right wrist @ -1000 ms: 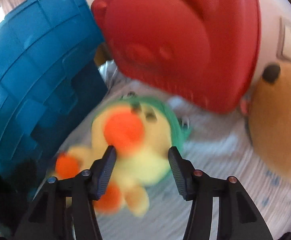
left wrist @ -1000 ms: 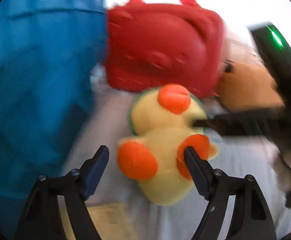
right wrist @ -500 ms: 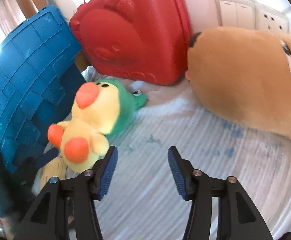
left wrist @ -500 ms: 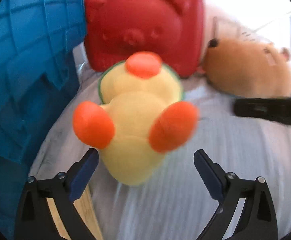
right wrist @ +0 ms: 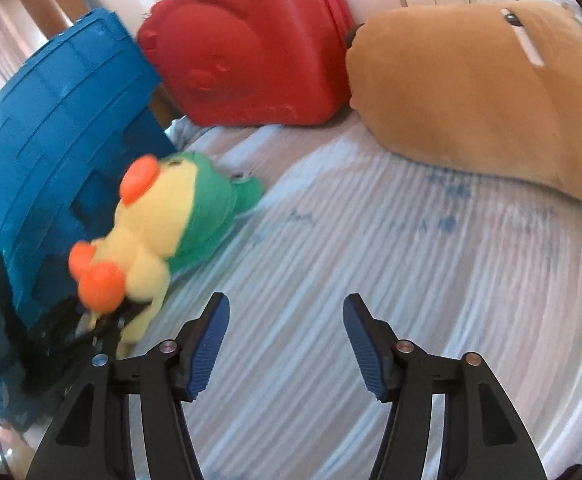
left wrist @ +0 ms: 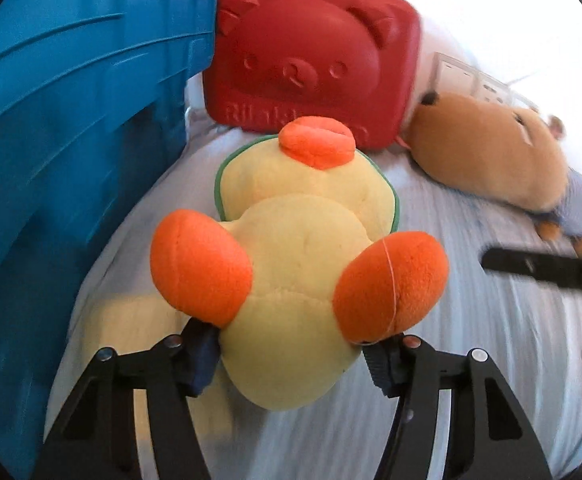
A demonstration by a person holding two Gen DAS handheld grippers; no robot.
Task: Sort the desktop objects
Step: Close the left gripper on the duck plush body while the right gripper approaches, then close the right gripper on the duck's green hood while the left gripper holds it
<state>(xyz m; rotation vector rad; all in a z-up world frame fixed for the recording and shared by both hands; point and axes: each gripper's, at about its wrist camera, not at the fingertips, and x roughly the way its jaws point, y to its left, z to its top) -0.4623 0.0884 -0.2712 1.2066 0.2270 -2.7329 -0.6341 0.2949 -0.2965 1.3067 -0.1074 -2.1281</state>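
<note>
Left wrist: gripper (left wrist: 291,354) pads behind duck (left wrist: 299,264)

1. Red bear-face case (left wrist: 311,68): raised lettering runs along the lower front edge in the left wrist view. The characters "Rilakk" can be read; the remainder is covered by the plush duck (left wrist: 303,264).
2. Red bear-face case (right wrist: 247,44), right wrist view: the lettering is too blurred to read.
3. No other text, label, number or sign can be read on any item in either view.
</note>
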